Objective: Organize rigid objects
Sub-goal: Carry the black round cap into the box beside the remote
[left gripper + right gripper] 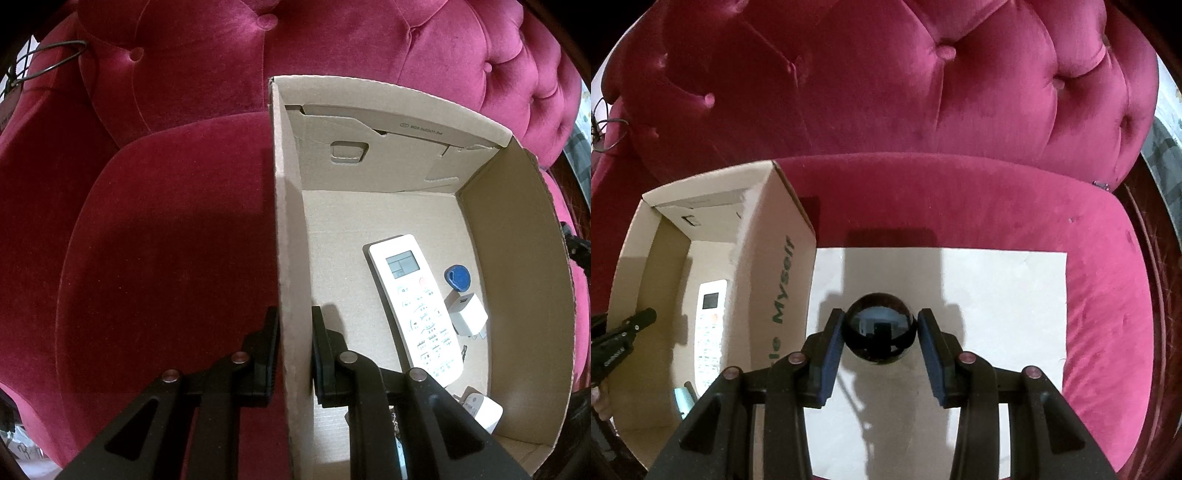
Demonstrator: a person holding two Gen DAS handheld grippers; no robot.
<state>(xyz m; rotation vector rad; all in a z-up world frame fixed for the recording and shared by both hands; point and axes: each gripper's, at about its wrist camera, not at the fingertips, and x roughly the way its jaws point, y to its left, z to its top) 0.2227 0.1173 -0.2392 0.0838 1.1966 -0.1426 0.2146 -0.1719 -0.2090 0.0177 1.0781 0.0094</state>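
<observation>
Fingers of the left gripper stand on both sides of the left wall of the cardboard box, one outside and one inside, closed on this wall. Inside the box, on its floor, lie a white remote control, a blue tag just right of it, a white charger near the tag and another white plug at the near right corner. The right gripper has its fingers apart around a shiny black ball; whether the pads touch it I cannot tell. The ball rests on a white sheet lying on the red sofa, just right of the box.
</observation>
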